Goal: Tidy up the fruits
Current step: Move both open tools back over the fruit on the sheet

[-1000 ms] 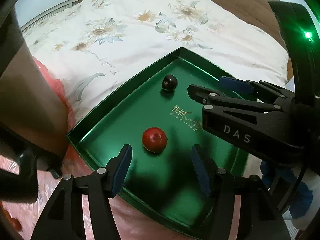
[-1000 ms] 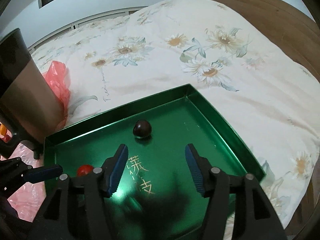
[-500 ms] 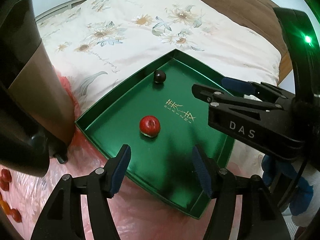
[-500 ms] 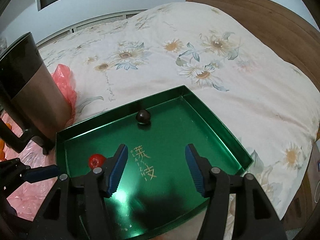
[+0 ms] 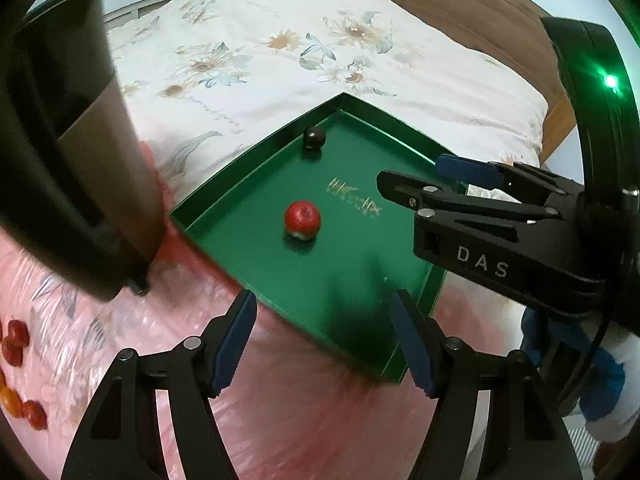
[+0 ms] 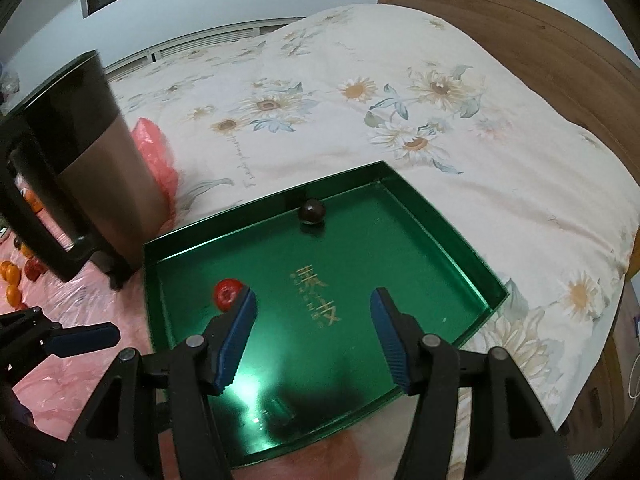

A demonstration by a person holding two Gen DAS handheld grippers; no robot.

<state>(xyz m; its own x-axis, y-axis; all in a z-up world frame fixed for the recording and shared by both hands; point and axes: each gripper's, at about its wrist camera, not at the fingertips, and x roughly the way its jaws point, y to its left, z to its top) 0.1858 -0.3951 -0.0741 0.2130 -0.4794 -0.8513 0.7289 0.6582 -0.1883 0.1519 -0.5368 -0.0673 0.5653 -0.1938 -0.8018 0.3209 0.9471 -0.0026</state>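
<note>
Red fruit [image 5: 303,217] sits in the middle of the green tray [image 5: 248,184], and the left gripper [image 5: 322,334] hovers over the tray's near edge, jaws spread wide and holding nothing. The right gripper [image 6: 312,332] hangs over the tray too, just as wide apart and empty. Out by the far wall rests a dark fruit [image 6: 313,211]. The tray lies on the flowered bed [image 6: 360,92]. To the left stands a dark bin [image 6: 76,152], with loose fruits [image 5: 16,344] on the pink plastic sheet [image 5: 280,420].
</note>
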